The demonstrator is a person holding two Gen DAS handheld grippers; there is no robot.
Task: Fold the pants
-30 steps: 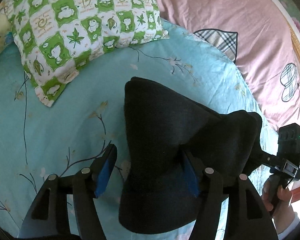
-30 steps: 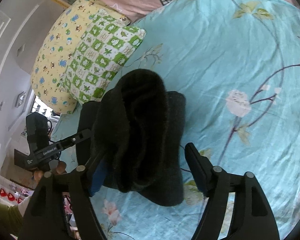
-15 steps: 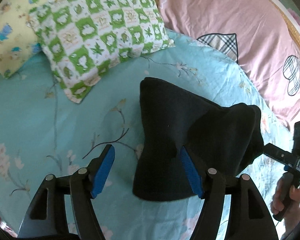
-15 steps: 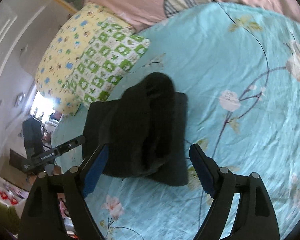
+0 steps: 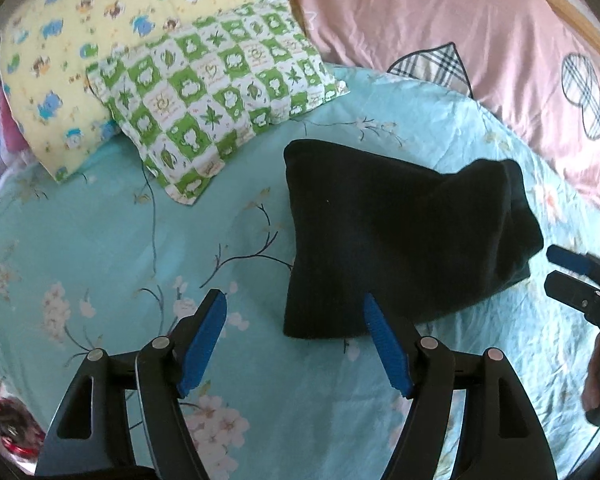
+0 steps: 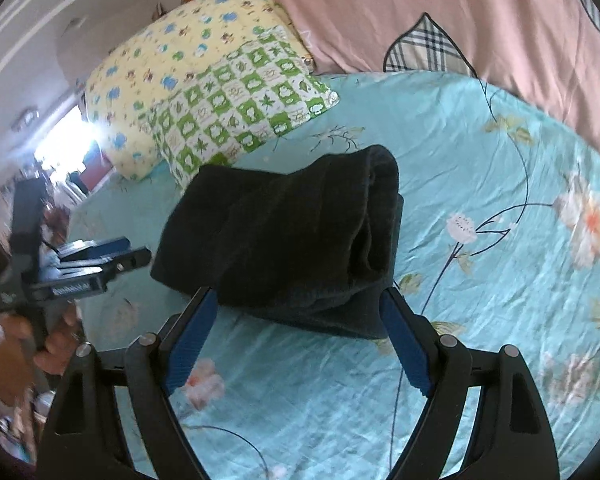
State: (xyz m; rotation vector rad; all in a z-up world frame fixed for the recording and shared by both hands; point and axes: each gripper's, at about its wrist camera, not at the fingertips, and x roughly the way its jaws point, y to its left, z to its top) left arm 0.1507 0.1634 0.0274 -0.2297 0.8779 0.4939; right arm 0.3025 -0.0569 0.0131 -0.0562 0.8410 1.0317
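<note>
Across frame: bed (image 5: 100, 240) in turquoise floral sheet; pink quilt (image 5: 460, 32) upper right, green-checked pillow (image 5: 220, 92) over yellow pillow (image 5: 60, 48) upper left. Folded black pants (image 5: 400, 240) lie centre (bulky, uneven). Left tool (image 5: 296, 320) just widening, spread, nothing pinched. Right tool (image 6: 296, 312) spread, pants edge between blue pads (image 6: 190, 344), not squeezed.

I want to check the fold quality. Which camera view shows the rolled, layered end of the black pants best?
The right wrist view: the rolled end of the black pants faces that camera, so its stacked layers are visible. The left wrist view shows the pants mostly from the flat top, and the layered end appears only as a dark hump at the far right.
</note>
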